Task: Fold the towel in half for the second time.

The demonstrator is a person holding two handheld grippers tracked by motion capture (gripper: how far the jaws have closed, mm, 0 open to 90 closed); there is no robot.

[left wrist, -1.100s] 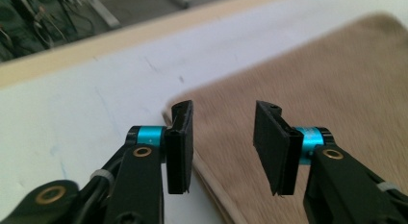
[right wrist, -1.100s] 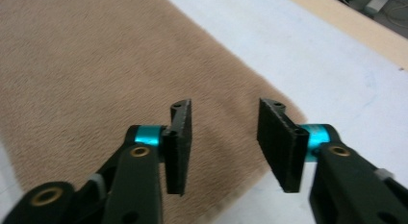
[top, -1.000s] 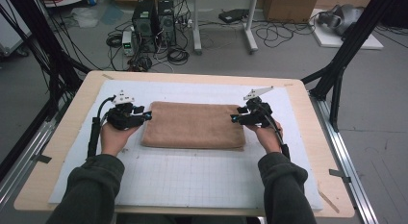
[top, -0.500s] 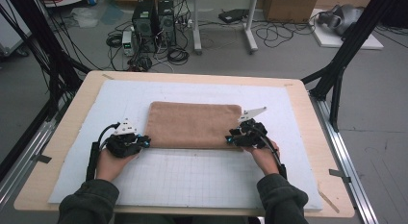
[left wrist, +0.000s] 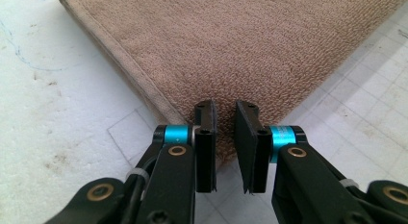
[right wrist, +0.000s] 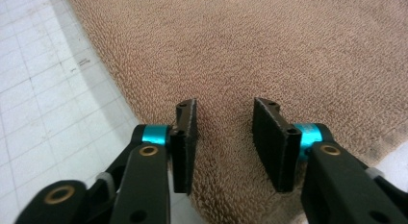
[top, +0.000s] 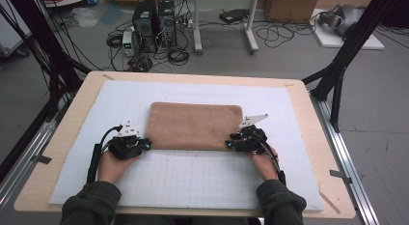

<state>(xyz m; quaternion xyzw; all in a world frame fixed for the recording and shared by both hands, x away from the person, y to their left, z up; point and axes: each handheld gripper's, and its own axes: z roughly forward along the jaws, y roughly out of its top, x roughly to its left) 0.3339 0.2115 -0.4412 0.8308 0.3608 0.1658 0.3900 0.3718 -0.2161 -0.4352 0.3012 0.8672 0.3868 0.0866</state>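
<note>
towel: a brown towel lies flat in the middle of the high view, on the white gridded surface; I cannot tell if it is one layer or folded.
left jaws: my left gripper is at the lower left corner of the towel. Its jaws are narrow, with a small gap, and they have just been closing. The corner lies under the gap, but I see no cloth pinched between the pads.
right jaws: my right gripper is at the lower right corner of the towel. Its jaws are medium wide. They have just been closing and then opened again a little. The pile is below them, and nothing is held.
risk, empty grip: if I close from above like this, I think the pads can slide over the pile and meet on nothing, because the cloth is flat against the surface.
risk, thin hold: the left jaws sit very near the hemmed edge. A bite on the hem alone may slip out when I lift.
risk, uneven corners: if one side catches and the other does not, the towel will probably turn and wrinkle.
risk, pressing down: if I push lower to scoop the corner, the jaws may scrape the surface or push the towel away toward the top of the frame.
</note>
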